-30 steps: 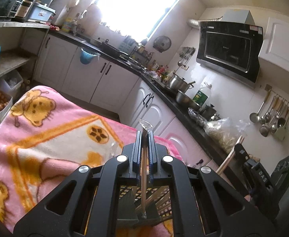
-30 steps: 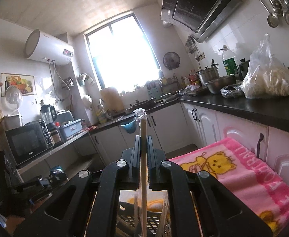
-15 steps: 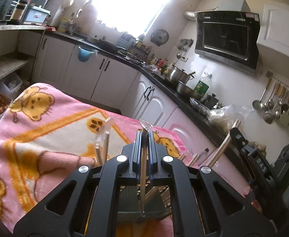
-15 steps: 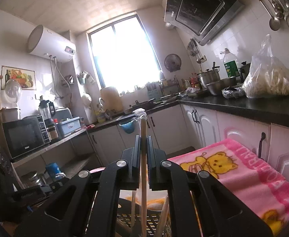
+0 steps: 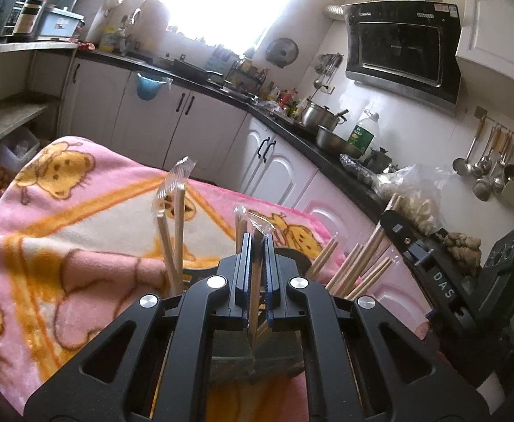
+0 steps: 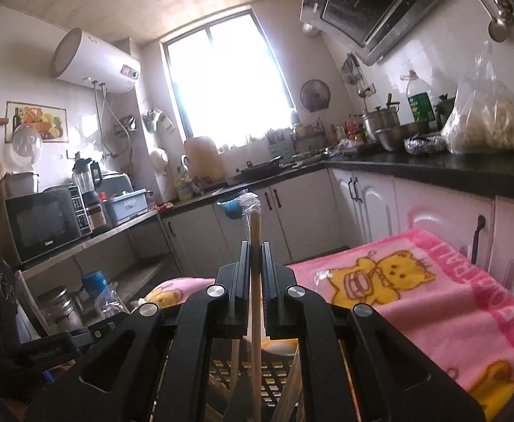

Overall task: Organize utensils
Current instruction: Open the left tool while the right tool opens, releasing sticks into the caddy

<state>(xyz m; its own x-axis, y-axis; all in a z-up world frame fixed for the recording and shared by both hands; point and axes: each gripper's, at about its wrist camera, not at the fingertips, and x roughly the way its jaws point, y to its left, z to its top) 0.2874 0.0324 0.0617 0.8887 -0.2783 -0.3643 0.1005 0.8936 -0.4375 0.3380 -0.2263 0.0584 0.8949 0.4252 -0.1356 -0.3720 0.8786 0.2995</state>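
In the left wrist view my left gripper [image 5: 255,246] is shut on a plastic-wrapped wooden chopstick [image 5: 255,295] that stands upright over a dark utensil holder [image 5: 293,258]. Several more chopsticks [image 5: 172,232] lean in that holder on both sides. My right gripper [image 6: 255,251] is shut on another wrapped chopstick [image 6: 255,232], also upright, above the black perforated holder [image 6: 274,376]. The right gripper's body [image 5: 432,277] shows at the right of the left wrist view. The lower ends of both held sticks are hidden behind the jaws.
A pink cartoon blanket [image 5: 63,218] covers the table under the holder. White cabinets [image 5: 200,130] and a dark counter [image 6: 432,172] with pots and a bag run behind. A microwave [image 6: 42,221] sits on a shelf at the left.
Both grippers have sunk toward the holder with their chopsticks. The sticks standing in the holder have come into the left wrist view.
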